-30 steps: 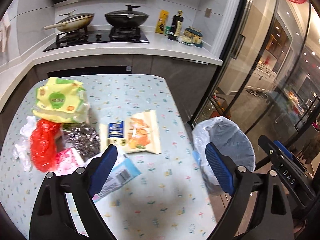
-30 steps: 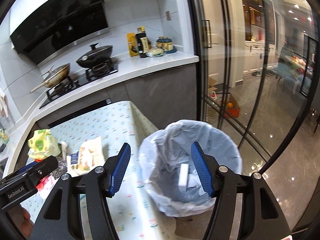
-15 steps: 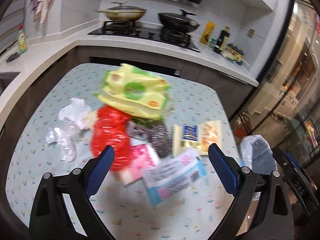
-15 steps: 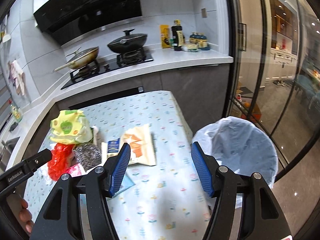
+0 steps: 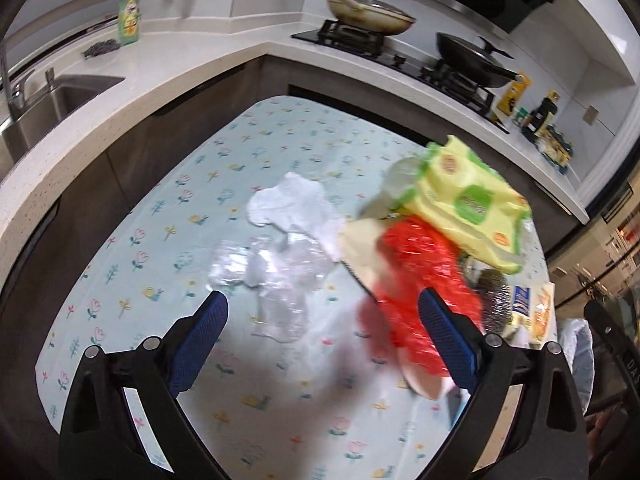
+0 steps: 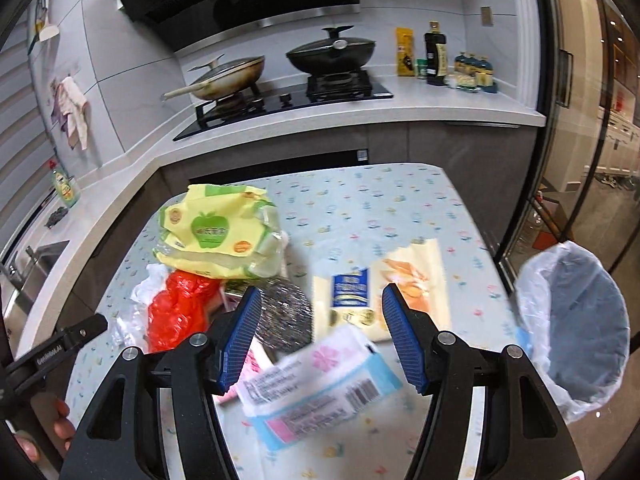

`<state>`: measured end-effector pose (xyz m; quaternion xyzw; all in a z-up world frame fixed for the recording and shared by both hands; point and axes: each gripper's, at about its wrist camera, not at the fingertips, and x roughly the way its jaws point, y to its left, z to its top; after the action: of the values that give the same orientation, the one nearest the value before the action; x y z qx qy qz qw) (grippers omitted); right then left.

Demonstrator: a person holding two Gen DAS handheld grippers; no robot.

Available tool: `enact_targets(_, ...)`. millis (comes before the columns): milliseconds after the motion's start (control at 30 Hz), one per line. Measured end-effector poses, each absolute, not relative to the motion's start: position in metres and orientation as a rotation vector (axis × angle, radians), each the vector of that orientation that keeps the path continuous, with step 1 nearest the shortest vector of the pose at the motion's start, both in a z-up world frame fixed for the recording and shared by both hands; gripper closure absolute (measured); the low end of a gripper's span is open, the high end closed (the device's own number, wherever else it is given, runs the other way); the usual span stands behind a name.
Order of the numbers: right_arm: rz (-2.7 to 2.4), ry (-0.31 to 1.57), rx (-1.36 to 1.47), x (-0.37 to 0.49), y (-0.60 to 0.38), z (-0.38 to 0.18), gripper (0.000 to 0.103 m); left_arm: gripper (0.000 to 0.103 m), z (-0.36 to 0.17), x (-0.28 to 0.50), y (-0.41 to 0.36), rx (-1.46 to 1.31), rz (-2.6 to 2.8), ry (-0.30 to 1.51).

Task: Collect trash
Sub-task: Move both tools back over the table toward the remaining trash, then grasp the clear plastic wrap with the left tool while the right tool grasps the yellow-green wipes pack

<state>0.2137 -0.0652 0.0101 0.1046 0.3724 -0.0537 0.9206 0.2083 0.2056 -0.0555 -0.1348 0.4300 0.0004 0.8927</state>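
1. Table: pale floral cloth, set against a grey counter with a hob.
2. Bin: lined with a white bag, stands off the table's right edge, mouth open to the right wrist view. In the left wrist view only a sliver shows at far right.
3. Trash lies in a cluster on the left and middle of the table.
4. Yellow pack: green apple print, top of the heap, overlapping the red bag below it.
5. Snack wrapper: cream with a blue label, flat, right of the scourer, the piece nearest the bin.
6. Blue-white wrapper: barcode showing, blurred, lies near the table's front edge, under the right gripper.
7. Red bag: crumpled plastic, touching the yellow pack; the left gripper's right finger overlaps it in view.
8. Clear film: crinkled, just beside white tissue, left of the red bag.
9. Scourer: steel, round, between the red bag and the snack wrapper, partly behind the right gripper's left finger.
10. Left gripper: jaws wide apart, holding nothing, over the clear film and the red bag.
11. Right gripper: jaws wide apart, holding nothing, above the blue-white wrapper and the scourer.
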Motion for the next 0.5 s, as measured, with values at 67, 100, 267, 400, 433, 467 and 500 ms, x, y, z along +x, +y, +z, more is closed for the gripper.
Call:
enact_targets(67, -0.102, 0.77, 0.219, 0.227, -0.059, 0.007, 0.042, 0.011, -0.065, 0.215, 0.217, -0.285, 0.017, 0.908)
enact_targets(100, -0.102, 0.773, 0.219, 0.234, -0.056, 0.005, 0.042, 0.011, -0.07, 0.218, 0.223, -0.289, 0.026, 0.916)
enact_targets(267, -0.095, 0.795, 0.237, 0.266, -0.047, -0.005, 0.042, 0.011, -0.095, 0.233, 0.247, -0.331, 0.054, 0.966)
enact_targets(400, -0.084, 0.809, 0.248, 0.286, -0.04, -0.015, 0.042, 0.011, -0.107, 0.244, 0.255, -0.36, 0.052, 0.987)
enact_targets(433, -0.08, 0.814, 0.249, 0.291, -0.037, -0.017, 0.042, 0.011, -0.11, 0.246, 0.255, -0.361, 0.049, 0.99)
enact_targets(467, -0.077, 0.817, 0.248, 0.296, -0.035, -0.019, 0.042, 0.011, -0.112, 0.249, 0.256, -0.363, 0.046, 0.993)
enact_targets(500, -0.074, 0.82, 0.245, 0.3, -0.032, -0.022, 0.042, 0.011, -0.114, 0.251, 0.256, -0.364, 0.042, 0.997)
